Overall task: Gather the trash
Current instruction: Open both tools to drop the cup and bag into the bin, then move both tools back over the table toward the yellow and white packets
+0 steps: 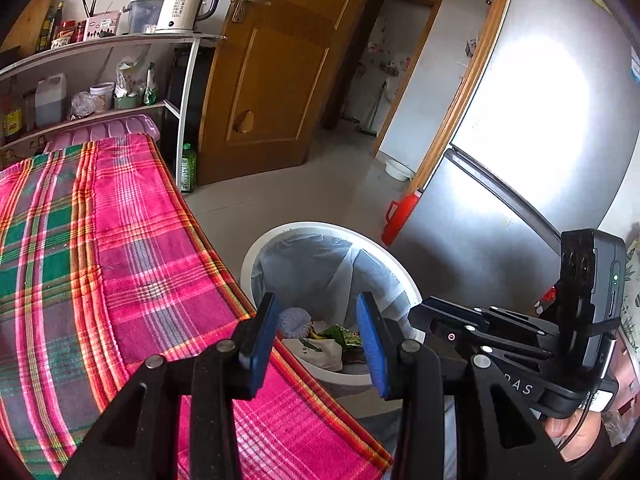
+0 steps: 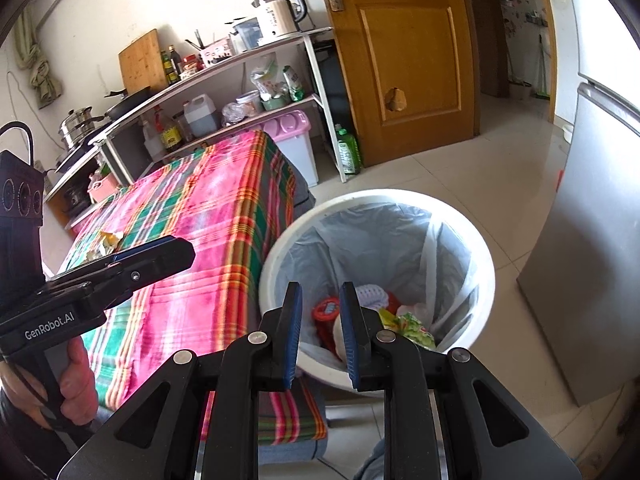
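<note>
the left tool (image 1: 318, 320) hangs with its blue-padded fingers spread and nothing between them, above the near rim of the round white plastic bin (image 1: 256, 252) lined with a pale translucent bag. past its fingertips, down in the bin, lie a pale lilac knitted round pad (image 1: 295, 319), a crinkled green snack wrapper (image 1: 340, 335) and a white paper piece with a green print (image 1: 316, 350). to that tool's left stretches the table under a pink, green and orange plaid cloth (image 1: 120, 248).

the right tool (image 2: 320, 316) also hovers over the bin's near edge, its fingers standing a narrow gap apart and gripping nothing. seen through that gap, in the bin, sits a red round packet (image 2: 326, 310); just right of the fingertips are the lilac pad and the green wrapper. to this tool's left, the left tool shows side-on over the table, a hand (image 2: 78, 384) around its grip. beyond it on the cloth lies a scrap of yellowish crumpled trash (image 2: 110, 240), well apart from both tools. to the right tool's far right stands a silver fridge (image 2: 600, 220).
</note>
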Tool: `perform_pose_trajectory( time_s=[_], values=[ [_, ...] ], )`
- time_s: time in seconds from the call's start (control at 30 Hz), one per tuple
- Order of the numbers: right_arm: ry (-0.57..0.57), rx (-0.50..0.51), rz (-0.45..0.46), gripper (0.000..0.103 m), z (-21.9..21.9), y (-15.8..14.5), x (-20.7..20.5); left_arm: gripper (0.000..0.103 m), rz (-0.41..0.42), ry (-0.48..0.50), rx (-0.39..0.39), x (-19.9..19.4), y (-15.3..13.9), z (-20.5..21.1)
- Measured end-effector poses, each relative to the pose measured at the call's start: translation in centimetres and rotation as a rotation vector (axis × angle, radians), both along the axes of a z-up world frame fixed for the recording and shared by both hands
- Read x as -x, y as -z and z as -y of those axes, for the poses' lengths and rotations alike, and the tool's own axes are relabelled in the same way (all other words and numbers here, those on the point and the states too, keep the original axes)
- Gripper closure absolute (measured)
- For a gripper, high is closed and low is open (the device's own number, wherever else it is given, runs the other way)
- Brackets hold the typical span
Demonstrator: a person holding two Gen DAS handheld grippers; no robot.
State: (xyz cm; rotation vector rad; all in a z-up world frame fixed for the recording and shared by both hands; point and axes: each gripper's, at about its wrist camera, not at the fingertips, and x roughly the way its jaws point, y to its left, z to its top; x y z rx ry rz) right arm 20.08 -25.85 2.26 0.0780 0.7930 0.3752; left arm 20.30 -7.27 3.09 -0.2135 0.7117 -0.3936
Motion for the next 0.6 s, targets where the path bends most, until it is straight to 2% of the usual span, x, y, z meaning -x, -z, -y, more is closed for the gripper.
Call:
perform_pose_trajectory(
  time_s=[0.37,0.5,0.6],
  values=[
    [-0.087,0.004,0.051,0.083,-3.6,-1.8,1.8,0.061,0.054,-0.062,-0.003,3.3,-1.5,-3.4],
    [-0.112,0.004,0.058,0.074,-4.6,-1.9,2.2,0.061,0.067,-0.088,-0.008,4.4,-1.7,-4.8],
    [-0.129,0.003,0.060,0.072,-5.4,-2.0,2.5,0.061,0.074,-0.110,-0.013,5.1,-1.8,-5.7]
  ],
)
